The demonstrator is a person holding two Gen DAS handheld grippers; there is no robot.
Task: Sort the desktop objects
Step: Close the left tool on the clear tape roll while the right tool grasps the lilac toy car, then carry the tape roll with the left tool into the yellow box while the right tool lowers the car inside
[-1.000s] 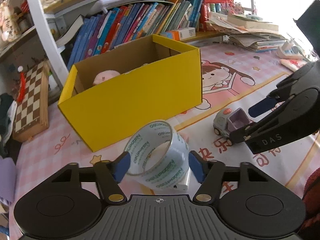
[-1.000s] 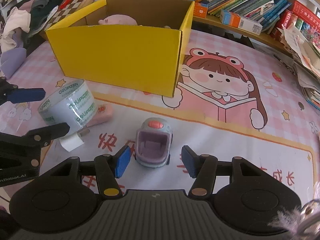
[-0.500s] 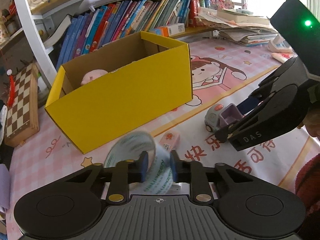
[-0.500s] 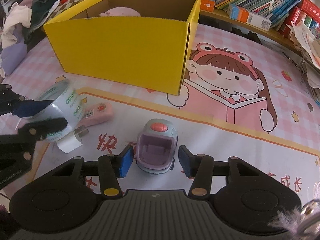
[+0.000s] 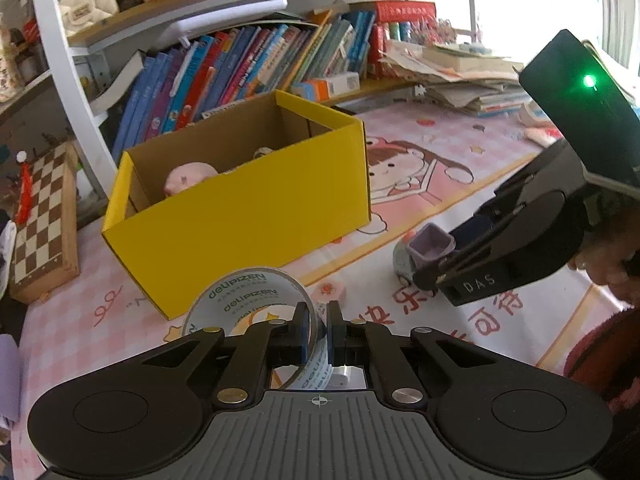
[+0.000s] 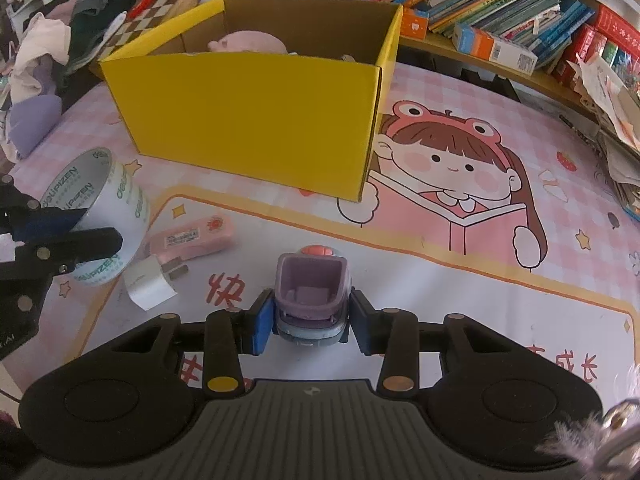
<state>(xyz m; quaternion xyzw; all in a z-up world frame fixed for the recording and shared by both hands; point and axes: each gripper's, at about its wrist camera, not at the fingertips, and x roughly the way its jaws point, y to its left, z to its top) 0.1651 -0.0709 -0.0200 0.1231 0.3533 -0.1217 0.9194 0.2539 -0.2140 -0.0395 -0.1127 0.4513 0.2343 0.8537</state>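
A clear tape roll (image 5: 248,296) with green lettering stands tilted on the pink mat, and my left gripper (image 5: 318,332) is shut on its wall, one pad inside the ring and one outside. The right wrist view shows the same tape roll (image 6: 108,208) at far left. A small purple-grey toy car (image 6: 310,288) sits between the pads of my right gripper (image 6: 311,322); its jaws are closing and both pads touch the car's sides. The yellow cardboard box (image 6: 256,120) stands open behind both, with a pink plush (image 6: 248,42) inside.
A pink eraser-like case (image 6: 192,236) and a white paper scrap (image 6: 148,284) lie between tape and car. A chessboard (image 5: 40,216) lies left of the box, a clothes pile (image 6: 48,60) beyond it. Bookshelves (image 5: 248,64) and stacked papers (image 5: 460,80) line the back. A person's red sleeve (image 5: 600,360) is at right.
My left jaws went from wide around the tape roll to shut on its wall, tipping the roll. My right jaws narrowed until the pads met the toy car's sides.
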